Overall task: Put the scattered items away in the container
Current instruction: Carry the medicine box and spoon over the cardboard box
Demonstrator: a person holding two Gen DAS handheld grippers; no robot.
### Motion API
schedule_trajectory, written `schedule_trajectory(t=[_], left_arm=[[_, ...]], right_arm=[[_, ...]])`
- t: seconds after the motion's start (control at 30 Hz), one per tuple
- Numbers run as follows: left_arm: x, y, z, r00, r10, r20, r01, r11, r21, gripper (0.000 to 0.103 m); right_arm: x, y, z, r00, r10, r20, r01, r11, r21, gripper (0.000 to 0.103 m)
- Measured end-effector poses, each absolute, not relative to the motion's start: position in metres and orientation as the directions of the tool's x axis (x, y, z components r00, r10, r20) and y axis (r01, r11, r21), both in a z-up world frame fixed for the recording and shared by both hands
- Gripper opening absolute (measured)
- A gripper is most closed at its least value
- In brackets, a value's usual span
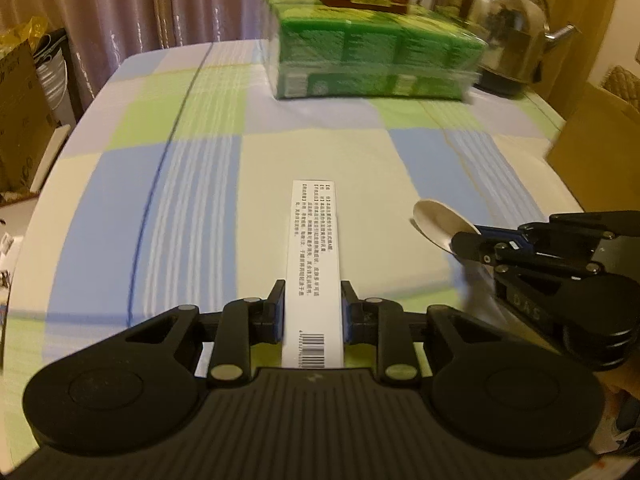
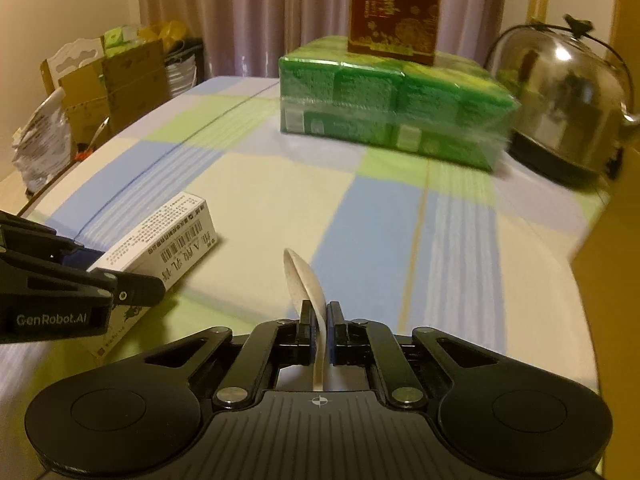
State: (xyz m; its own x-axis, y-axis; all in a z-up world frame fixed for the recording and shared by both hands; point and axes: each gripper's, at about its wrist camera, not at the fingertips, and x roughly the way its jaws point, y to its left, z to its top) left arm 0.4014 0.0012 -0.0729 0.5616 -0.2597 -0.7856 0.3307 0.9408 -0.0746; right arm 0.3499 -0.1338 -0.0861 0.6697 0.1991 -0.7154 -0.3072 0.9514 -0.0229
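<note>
My left gripper [image 1: 313, 298] is shut on a long white box [image 1: 314, 248] with black print and a barcode; the box sticks out forward over the checked tablecloth [image 1: 160, 208]. In the right wrist view the same white box [image 2: 168, 240] shows at the left, held by the left gripper [image 2: 152, 290]. My right gripper [image 2: 319, 316] is shut on the handle of a white spoon [image 2: 302, 276], whose bowl points forward. The left wrist view shows that spoon [image 1: 438, 220] and the right gripper [image 1: 468, 240] at the right. A brown cardboard container [image 1: 596, 144] edge stands at the far right.
A green wrapped pack of tissue [image 1: 368, 56] sits at the back with a dark red box [image 2: 394, 12] on top. A steel kettle [image 2: 560, 100] stands at the back right. Cardboard boxes [image 2: 116, 80] and bags lie beyond the table's left edge.
</note>
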Motion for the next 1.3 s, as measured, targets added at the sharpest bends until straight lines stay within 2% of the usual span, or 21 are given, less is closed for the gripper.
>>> schedule_trajectory(t=[0.17,0.4,0.57,1.3], left_arm=[[0.343,-0.013,-0.070,0.539,-0.291,-0.790,0.369,0.925,-0.088,0.022],[0.260,-0.043,-0.064,0.514,-0.328,-0.793,0.421,0.901,-0.100,0.022],[0.218,-0.060,-0.062,0.499,-0.352,-0.792,0.433,0.893,-0.124,0.022],[0.169,-0.082,-0.058,0.489,-0.310,-0.815,0.408,0.907,-0.101,0.022]], right_arm=[[0.288,-0.166,-0.080,0.655,0.188,-0.732,-0.273,0.962,0.003,0.002],[0.211,-0.212,-0.069,0.624,0.191,-0.758,-0.162,0.980,0.113,0.002],[0.177,-0.225,-0.064,0.622,0.185,-0.761,-0.147,0.982,0.119,0.002],[0.136,-0.243,-0.052,0.635,0.212,-0.743,-0.139,0.977,0.159,0.002]])
